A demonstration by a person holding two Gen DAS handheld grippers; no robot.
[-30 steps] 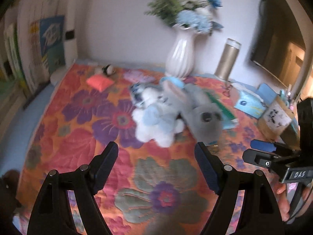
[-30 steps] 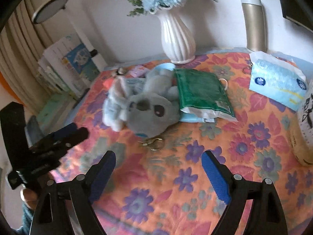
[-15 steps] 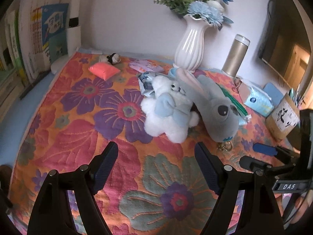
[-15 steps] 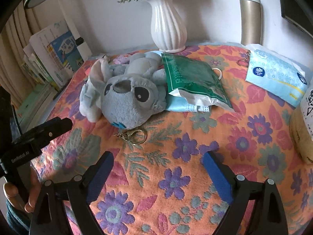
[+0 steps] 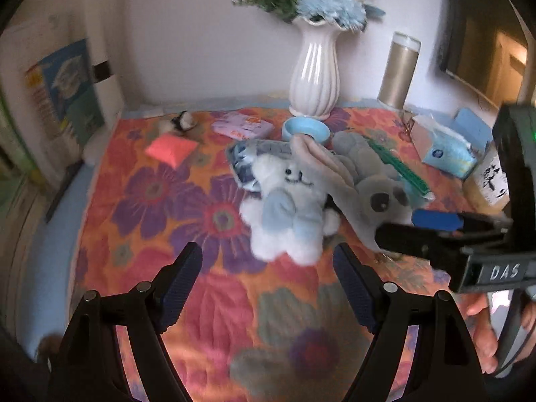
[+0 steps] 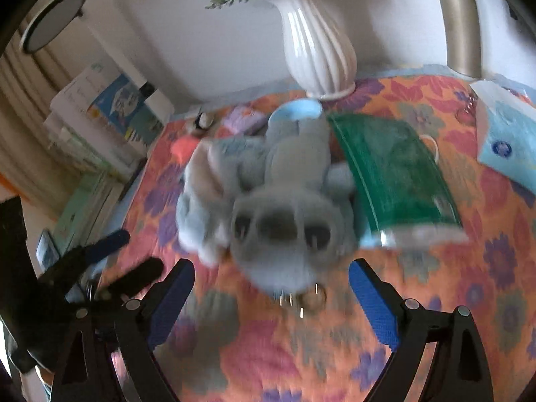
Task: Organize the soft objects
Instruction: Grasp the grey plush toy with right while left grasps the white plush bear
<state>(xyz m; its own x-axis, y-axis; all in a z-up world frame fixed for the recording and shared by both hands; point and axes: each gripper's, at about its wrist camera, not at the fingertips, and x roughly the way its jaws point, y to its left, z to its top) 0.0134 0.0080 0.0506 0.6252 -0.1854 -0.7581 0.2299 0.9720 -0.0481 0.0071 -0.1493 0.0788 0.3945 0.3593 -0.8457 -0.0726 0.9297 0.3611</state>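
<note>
Both hand-held tools are seen poised with nothing between the jaws: the left gripper (image 5: 268,281) is held wide apart over the flowered orange cloth (image 5: 140,234), just short of the fluffy white-and-pale-blue plush toy (image 5: 288,214). The right gripper (image 6: 271,298) is spread equally wide, directly in front of the grey big-eared plush toy (image 6: 284,207), whose metal key ring (image 6: 311,298) lies between the pads.

The two toys are pressed together, touching, so a pinch on one may well drag the other. The key ring could be nipped instead of fur, and a slip is then likely. Behind them, the ribbed white ceramic vase (image 5: 313,77) and the small pale-blue bowl (image 5: 305,130) stand near; a long pull could topple them. The green foil packet (image 6: 395,174) is touched by the grey toy and may be swept along.
</note>
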